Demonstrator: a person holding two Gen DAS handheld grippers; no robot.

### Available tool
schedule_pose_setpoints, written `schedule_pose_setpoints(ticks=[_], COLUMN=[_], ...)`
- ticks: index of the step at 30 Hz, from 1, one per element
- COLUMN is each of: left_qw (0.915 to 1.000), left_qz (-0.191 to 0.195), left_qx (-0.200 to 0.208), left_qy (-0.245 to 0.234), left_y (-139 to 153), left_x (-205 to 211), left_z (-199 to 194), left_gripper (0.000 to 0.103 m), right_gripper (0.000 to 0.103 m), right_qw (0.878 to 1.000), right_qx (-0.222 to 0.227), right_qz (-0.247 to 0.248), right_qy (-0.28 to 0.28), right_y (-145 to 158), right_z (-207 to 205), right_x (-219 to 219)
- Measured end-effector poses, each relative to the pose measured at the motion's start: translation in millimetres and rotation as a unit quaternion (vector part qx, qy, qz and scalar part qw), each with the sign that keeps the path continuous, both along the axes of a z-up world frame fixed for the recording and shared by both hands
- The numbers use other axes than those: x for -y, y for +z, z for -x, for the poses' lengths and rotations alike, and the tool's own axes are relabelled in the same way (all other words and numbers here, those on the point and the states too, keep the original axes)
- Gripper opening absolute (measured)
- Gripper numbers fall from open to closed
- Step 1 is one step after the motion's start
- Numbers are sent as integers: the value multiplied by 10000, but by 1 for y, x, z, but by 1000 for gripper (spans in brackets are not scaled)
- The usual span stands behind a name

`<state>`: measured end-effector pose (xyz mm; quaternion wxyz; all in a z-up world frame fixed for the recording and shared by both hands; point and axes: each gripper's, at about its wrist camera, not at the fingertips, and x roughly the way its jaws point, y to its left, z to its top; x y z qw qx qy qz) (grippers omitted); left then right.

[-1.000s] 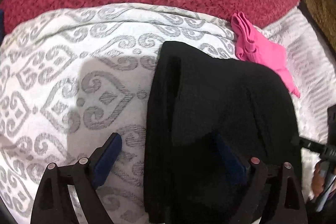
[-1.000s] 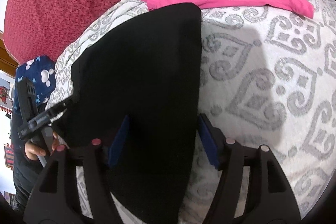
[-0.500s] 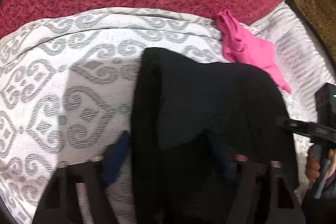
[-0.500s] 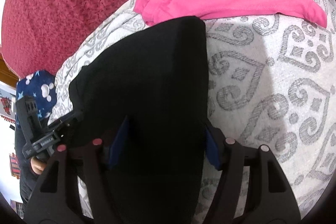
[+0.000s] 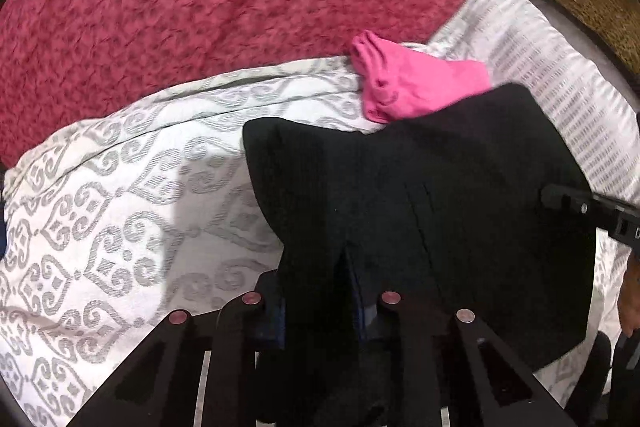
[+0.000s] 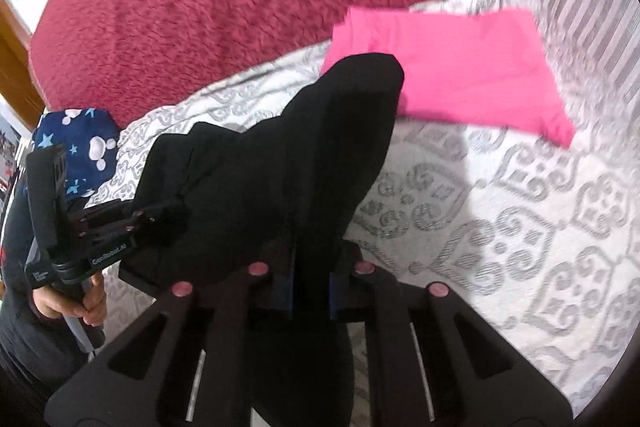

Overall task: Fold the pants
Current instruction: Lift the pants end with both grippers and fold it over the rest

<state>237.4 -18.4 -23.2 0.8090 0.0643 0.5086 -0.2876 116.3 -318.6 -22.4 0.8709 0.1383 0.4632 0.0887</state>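
One pair of black pants [image 5: 420, 211], lower centre, was pinched by two just-closed grippers, left gripper [image 5: 320, 301] and right gripper [image 6: 310, 277], above one patterned bedspread [image 6: 520, 227] beside one pink garment [image 6: 448, 67].

Readable text: one marking only.
"GenRobot.AI" in white on body of left gripper [image 6: 168, 223], seen from right wrist; smaller print beside it illegible.

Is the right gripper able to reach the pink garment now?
Probably not yet: the right gripper is shut on the black pants, which hang between it and the pink garment beyond.
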Motion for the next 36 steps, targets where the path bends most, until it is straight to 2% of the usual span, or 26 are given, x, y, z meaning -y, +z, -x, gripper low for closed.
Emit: schedule_pose_setpoints(ticks=[2, 7, 12, 18, 26, 30, 34, 36], left_qw=[10000, 9996, 9989, 9986, 9961, 9934, 9881, 9899], left_qz=[-5, 82, 24, 91, 123, 179, 266, 288], left_qx=[-45, -101, 62, 301, 795, 1064, 1472, 1359], left_qy=[-70, -240, -454, -436, -369, -379, -350, -296], left_y=[2, 6, 18, 42, 86, 107, 131, 132], left_x=[9, 39, 76, 104, 135, 147, 154, 155], left_z=[7, 28, 50, 57, 41, 25, 10, -6], left_gripper=[23, 22, 21, 21, 19, 12, 10, 11], right_gripper=[13, 13, 13, 13, 13, 13, 13, 7], right_qw=[9998, 9999, 9992, 9977, 9949, 9927, 9904, 9887], right_qx=[67, 22, 200, 452, 789, 1027, 1242, 1386], right_qz=[167, 17, 237, 342, 428, 421, 341, 295], right_qy=[9, -165, -270, -382, -468, -471, -499, -483], right_y=[7, 16, 29, 48, 74, 87, 98, 102], right_z=[6, 27, 47, 58, 53, 44, 27, 14], right_x=[5, 38, 63, 92, 116, 124, 133, 136])
